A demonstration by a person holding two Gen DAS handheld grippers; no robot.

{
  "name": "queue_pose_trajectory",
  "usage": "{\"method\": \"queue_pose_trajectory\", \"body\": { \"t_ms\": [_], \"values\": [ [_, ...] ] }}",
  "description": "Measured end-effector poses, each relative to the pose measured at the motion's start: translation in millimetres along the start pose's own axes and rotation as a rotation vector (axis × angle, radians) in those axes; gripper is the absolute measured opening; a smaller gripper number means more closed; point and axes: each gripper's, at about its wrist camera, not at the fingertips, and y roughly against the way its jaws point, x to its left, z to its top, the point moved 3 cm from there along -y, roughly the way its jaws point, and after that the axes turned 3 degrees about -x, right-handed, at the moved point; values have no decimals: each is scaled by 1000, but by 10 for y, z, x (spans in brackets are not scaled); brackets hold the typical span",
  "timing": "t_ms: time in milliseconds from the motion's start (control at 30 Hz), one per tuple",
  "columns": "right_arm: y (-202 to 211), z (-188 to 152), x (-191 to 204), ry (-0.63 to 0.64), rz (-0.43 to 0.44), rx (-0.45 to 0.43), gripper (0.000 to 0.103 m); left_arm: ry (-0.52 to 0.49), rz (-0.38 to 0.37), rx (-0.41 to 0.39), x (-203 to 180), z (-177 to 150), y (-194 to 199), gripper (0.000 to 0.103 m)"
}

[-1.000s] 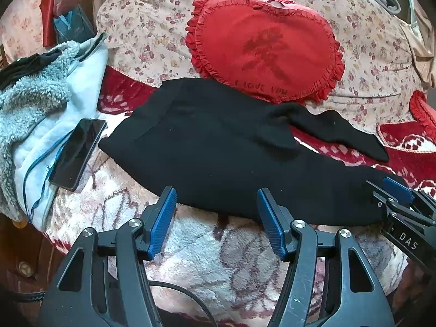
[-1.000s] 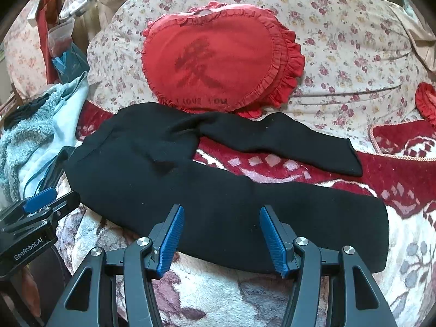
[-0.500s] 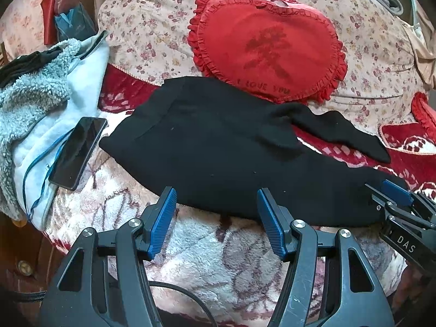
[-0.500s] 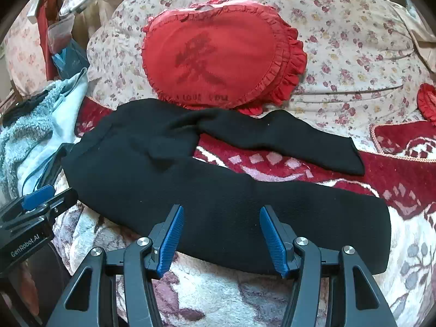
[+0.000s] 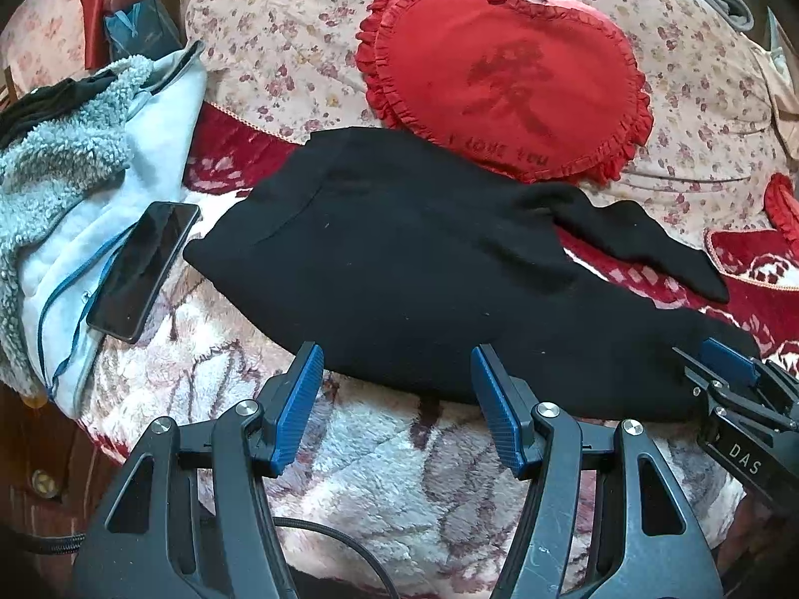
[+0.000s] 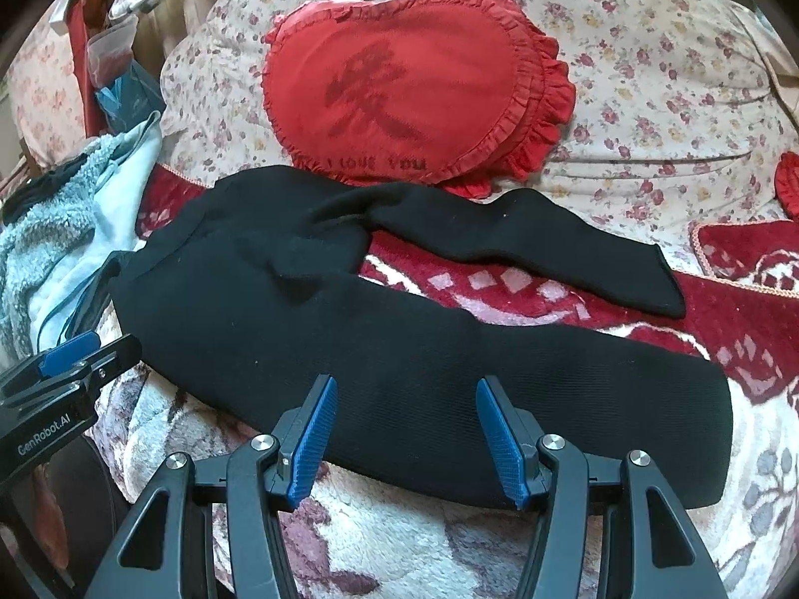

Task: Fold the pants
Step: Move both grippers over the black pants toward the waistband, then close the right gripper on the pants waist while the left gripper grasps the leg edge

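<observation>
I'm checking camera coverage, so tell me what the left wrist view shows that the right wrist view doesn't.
Only the left wrist view shows the whole black phone lying on the pale blue fleece; the right wrist view shows at most a dark edge there.

Only the right wrist view shows the near leg's cuff end and the far leg complete.

Both show the black pants spread on the blanket, the red heart pillow behind them, and both grippers, left gripper and right gripper, open and empty at the near edge.
</observation>
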Motion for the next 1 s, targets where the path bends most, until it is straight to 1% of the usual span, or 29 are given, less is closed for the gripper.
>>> {"method": "queue_pose_trajectory", "body": {
  "t_ms": [167, 400, 633, 733, 800, 900, 1000],
  "values": [
    [-80, -27, 40, 8, 27, 21, 56, 18, 12, 17, 62, 2, -70, 62],
    [-171, -74, 93, 23, 42, 42, 56, 46, 25, 41, 174, -10, -156, 62],
    [-242, -143, 233, 68, 117, 59, 56, 86, 59, 58, 406, 5, -227, 61],
    [-254, -200, 343, 95, 171, 61, 56, 128, 66, 64, 562, 16, -254, 61],
    [-276, -248, 446, 132, 190, 64, 56, 187, 44, 77, 689, 19, -278, 61],
    [-314, -316, 550, 189, 192, 64, 56, 270, 12, 109, 841, 7, -353, 61],
    [-337, -349, 599, 250, 168, 42, 56, 303, 22, 124, 940, 7, -427, 61]
  ]
}}
